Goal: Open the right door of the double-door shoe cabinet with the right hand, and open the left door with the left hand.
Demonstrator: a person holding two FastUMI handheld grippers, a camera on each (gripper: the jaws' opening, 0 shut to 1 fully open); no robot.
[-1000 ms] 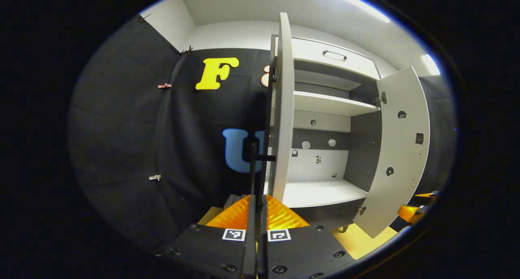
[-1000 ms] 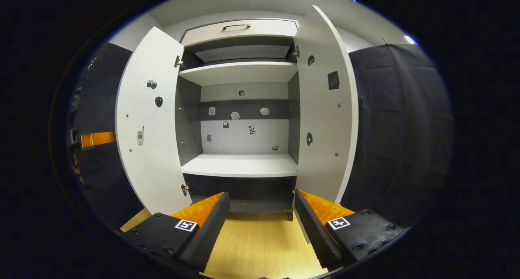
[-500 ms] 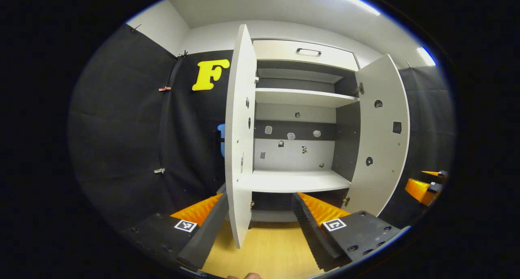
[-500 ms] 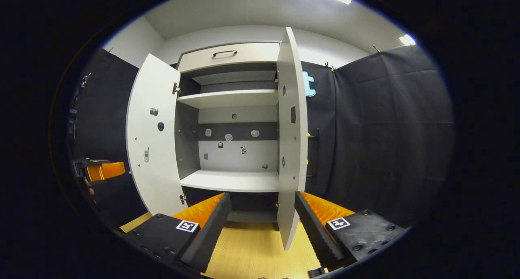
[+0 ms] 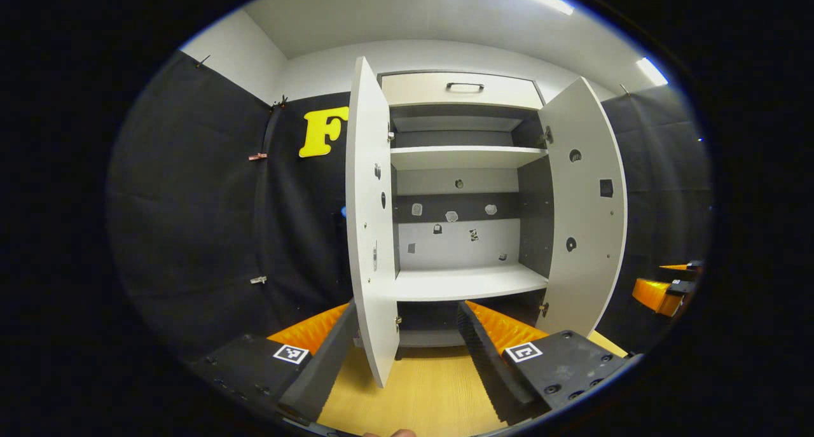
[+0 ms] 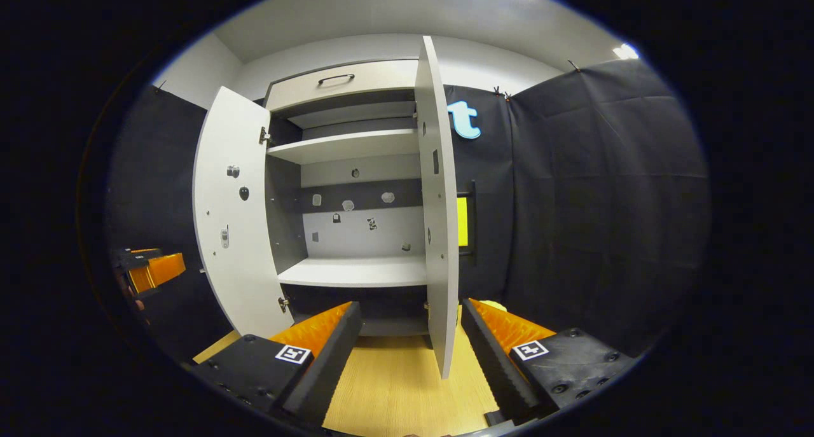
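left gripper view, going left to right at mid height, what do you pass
black cloth wall → left door → open cabinet's back panel → right door → other gripper

Small stickers (image 5: 451, 216) on cabinet back panel too tiny to ID. Other gripper (image 5: 661, 294) cut off at view edge, jaws unclear. Left door (image 5: 371, 227) hides outer handle; yellow item (image 6: 462, 221) half-hidden behind right door (image 6: 439, 221).

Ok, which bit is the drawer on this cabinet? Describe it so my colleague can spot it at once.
Find the tall white shoe cabinet against the black cloth wall, with its left door and right door swung open. Above the open shelves, a pale panel spans the very top: that is the drawer. It alone is shut and carries a small dark bar handle.
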